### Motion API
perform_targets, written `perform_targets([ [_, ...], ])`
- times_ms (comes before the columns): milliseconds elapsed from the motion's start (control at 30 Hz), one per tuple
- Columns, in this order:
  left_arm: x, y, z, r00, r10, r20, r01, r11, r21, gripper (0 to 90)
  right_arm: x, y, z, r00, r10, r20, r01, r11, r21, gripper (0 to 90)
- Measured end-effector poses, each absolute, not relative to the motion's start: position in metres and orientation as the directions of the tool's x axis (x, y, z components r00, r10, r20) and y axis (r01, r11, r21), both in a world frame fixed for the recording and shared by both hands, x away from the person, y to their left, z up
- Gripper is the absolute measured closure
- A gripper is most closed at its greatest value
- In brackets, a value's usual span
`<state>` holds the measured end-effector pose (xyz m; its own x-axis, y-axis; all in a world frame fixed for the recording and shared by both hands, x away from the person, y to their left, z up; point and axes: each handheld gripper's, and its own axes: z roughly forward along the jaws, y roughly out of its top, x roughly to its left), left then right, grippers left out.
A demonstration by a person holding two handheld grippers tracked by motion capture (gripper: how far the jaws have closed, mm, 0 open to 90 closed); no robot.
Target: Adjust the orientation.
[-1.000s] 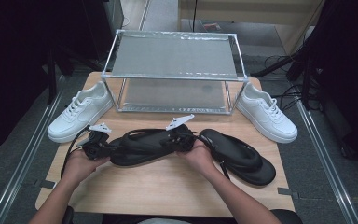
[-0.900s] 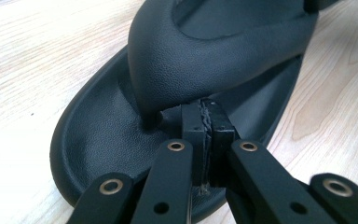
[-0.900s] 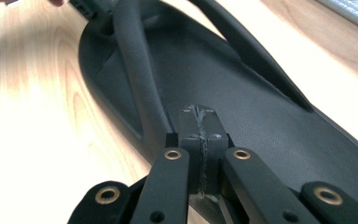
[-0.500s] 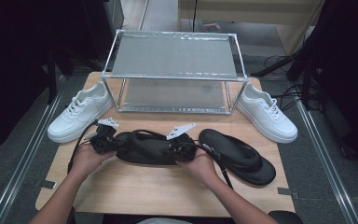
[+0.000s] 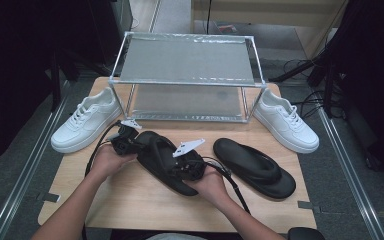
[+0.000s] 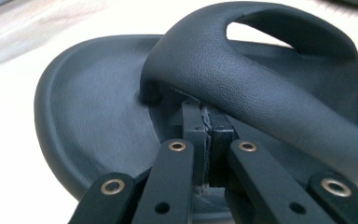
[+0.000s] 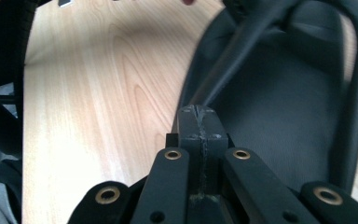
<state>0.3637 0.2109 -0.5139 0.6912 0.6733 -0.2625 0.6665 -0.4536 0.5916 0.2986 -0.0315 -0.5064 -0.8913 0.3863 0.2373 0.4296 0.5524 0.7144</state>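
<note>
A black flip-flop (image 5: pixel 161 159) lies slantwise on the wooden table (image 5: pixel 130 202) between my two hands. My left gripper (image 5: pixel 130 142) is at its far left end; in the left gripper view its shut jaws (image 6: pixel 208 116) are tucked under the broad strap (image 6: pixel 223 60), above the footbed (image 6: pixel 88 116). My right gripper (image 5: pixel 189 164) is at the near right end. In the right gripper view the jaws (image 7: pixel 199 114) are shut, with their tips against the thin strap (image 7: pixel 233 60) where it meets the sole (image 7: pixel 279 121). I see nothing pinched between either pair of pads.
The second black flip-flop (image 5: pixel 254 167) lies to the right. A white sneaker (image 5: pixel 82 125) stands at the left and another (image 5: pixel 285 125) at the right of a two-level metal rack (image 5: pixel 187 70) at the table's back. Black cables trail from both grippers.
The flip-flop has turned from lying crosswise to slantwise. My left gripper moved right and toward the rack; my right gripper drew back toward me.
</note>
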Motion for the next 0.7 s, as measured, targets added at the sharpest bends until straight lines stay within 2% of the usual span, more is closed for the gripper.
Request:
perform_targets([
  [400,0.381,0.185,-0.517,0.723,0.634,-0.274,0.634,-0.453,0.627,90.0,0.295,-0.029,-0.507,-0.883,0.395,0.255,0.443,0.517,0.733,90.0],
  [700,0.369,0.204,-0.508,0.716,0.652,-0.247,0.634,-0.461,0.621,90.0,0.308,-0.075,-0.49,-0.854,0.488,0.184,0.433,0.468,0.77,90.0],
])
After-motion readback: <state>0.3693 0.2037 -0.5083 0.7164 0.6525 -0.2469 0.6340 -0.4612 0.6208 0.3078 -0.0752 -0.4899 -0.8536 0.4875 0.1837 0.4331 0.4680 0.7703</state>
